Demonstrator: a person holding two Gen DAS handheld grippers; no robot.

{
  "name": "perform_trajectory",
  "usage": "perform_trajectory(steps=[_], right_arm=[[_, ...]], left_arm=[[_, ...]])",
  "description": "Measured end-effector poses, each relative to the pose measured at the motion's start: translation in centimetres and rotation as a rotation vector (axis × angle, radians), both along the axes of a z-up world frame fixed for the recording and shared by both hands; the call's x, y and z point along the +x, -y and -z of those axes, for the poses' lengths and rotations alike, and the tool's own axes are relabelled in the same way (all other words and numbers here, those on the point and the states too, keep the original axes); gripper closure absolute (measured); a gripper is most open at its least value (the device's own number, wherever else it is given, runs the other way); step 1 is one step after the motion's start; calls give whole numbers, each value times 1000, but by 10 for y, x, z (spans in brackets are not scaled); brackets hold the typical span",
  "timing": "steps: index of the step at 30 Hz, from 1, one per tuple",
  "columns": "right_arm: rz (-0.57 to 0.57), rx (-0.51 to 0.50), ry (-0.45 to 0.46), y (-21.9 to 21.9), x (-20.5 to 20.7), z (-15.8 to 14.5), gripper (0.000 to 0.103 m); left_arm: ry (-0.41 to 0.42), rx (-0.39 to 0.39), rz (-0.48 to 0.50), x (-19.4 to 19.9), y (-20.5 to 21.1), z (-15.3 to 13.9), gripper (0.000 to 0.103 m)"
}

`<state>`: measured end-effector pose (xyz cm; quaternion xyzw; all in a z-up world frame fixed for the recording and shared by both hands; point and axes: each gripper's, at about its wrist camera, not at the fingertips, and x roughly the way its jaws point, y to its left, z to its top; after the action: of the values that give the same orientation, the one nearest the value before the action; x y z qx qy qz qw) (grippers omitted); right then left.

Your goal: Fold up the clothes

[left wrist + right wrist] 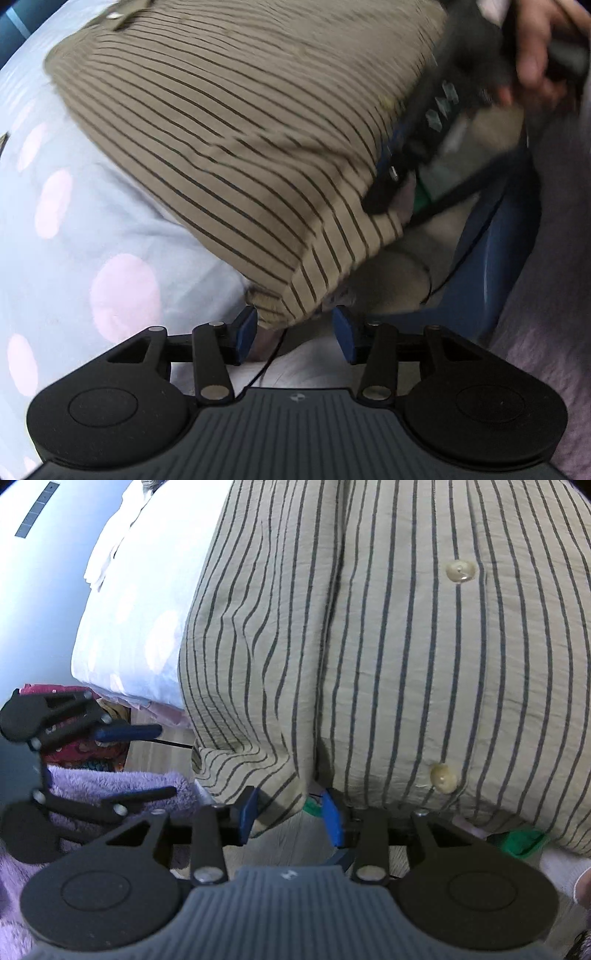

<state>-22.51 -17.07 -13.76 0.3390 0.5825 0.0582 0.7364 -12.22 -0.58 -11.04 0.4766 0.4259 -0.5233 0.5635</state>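
Left wrist view: the left gripper (295, 332) sits at 6 o'clock, its blue pads (246, 332) spread apart with nothing between them. A corner of the shirt (236, 147), tan with thin dark stripes, hangs just above the gap, its hem near the left pad but not pinched. The shirt fills the frame from 11 to 3 o'clock and lies on a pale blue sheet (74, 229) with pink dots, which runs from 7 to 10 o'clock. At 1 to 2 o'clock the right gripper (384, 188) comes in, blurred, held by a hand (535, 55); its tip lies against the shirt's edge, but the blur hides whether it is pinching cloth. A blue frame (495, 258) and purple fleece (546, 295) show at 3 to 4 o'clock.

Right wrist view: the right gripper (291, 816) is at 6 o'clock with its pads (332, 823) apart; the shirt's lower edge (273, 805) droops into the gap beside the left pad and seems not to be squeezed. The shirt (369, 627) covers 12 to 4 o'clock, front up, with two pale buttons (460, 570) along its placket at 2 and 4 o'clock. The sheet (140, 620) shows at 10 o'clock. At 9 o'clock the left gripper (162, 760) is seen side-on, fingers wide apart, over the purple fleece (122, 786). Something green (524, 840) peeps out under the shirt at 4 o'clock.
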Motion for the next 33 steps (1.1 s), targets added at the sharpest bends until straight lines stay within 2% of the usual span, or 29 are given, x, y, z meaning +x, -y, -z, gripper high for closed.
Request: perform_trajectory(steps=[2, 4, 8, 10, 12, 13, 14, 15, 21, 26, 30, 33], right_arm=[[13, 4, 0, 8, -4, -1, 61], [33, 15, 4, 6, -3, 3, 61], [82, 73, -7, -3, 8, 20, 61], [85, 100, -16, -8, 11, 27, 62], [94, 119, -14, -10, 10, 30, 69], [95, 123, -13, -11, 11, 31, 88], [96, 125, -13, -12, 11, 31, 96], [96, 128, -12, -12, 12, 31, 100], [26, 63, 33, -23, 12, 7, 101], [-32, 15, 49, -35, 18, -4, 101], [-73, 9, 47, -42, 26, -4, 101], [-94, 1, 23, -45, 30, 0, 101]], left_arm=[[35, 23, 50, -6, 1, 10, 65], [84, 40, 77, -9, 3, 20, 81], [161, 35, 144, -15, 8, 34, 87], [166, 38, 150, -16, 10, 39, 92], [170, 57, 137, -15, 12, 43, 100], [158, 60, 116, -14, 11, 41, 102], [131, 58, 86, -13, 10, 37, 102], [105, 56, 56, -11, 9, 32, 103], [-83, 49, -148, 0, -4, 6, 103], [-273, 84, -298, 18, -12, 10, 103], [-311, 139, -335, 25, -15, 18, 103], [-327, 150, -297, 23, -9, 15, 103]])
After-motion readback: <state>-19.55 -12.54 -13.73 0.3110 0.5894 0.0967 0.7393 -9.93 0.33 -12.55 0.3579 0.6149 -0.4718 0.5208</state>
